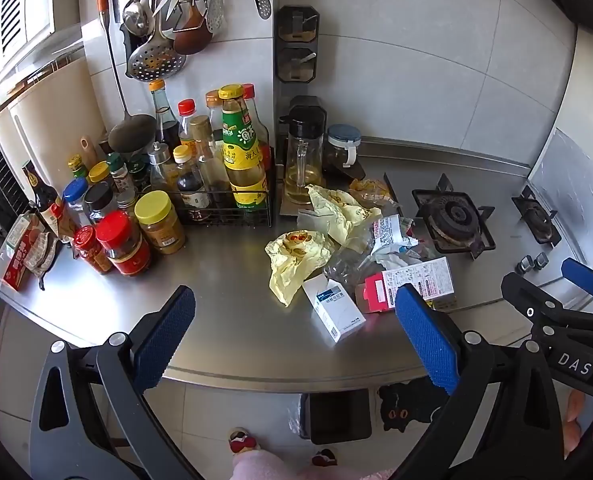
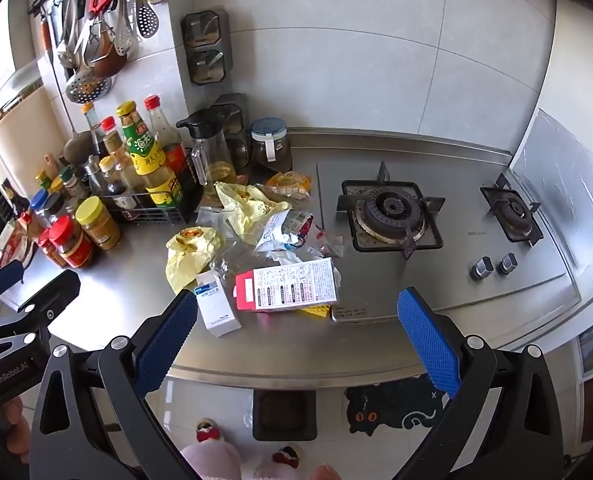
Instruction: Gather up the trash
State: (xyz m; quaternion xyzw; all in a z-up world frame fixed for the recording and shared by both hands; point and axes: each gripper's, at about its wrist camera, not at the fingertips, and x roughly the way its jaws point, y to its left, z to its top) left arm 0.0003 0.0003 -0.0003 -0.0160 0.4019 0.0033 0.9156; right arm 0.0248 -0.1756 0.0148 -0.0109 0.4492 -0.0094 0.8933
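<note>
in the left wrist view, the left gripper [image 1: 292,340] is hovering over the front edge of the steel counter [image 1: 224,320] with its blue pads standing wide apart and holding nothing. the trash is lying in a heap ahead of it, a little to the right of the middle: a small white box [image 1: 334,312] is sitting nearest, between the two pads in the picture but not touching them, and the right pad [image 1: 426,340] is covering the lower corner of the pink and white carton [image 1: 412,284]. the yellow wrappers [image 1: 300,256] are lying behind the box, and a clear plastic piece under them is hard to make out. the right gripper [image 1: 584,280] is showing at the right edge, partly cut off, so its opening is not clear here. in the right wrist view, the right gripper [image 2: 296,338] is also standing wide and empty, near the counter edge [image 2: 336,364]. here the white box [image 2: 216,308] is lying just beside the left pad [image 2: 164,344], which is hiding a little of it, and the carton [image 2: 288,288] is lying between the pads and further in, near the gas burner [image 2: 388,212]. the printing on both boxes is too small to read. a dark bin [image 2: 284,414] is standing on the floor under the counter, its top partly hidden by the edge.
</note>
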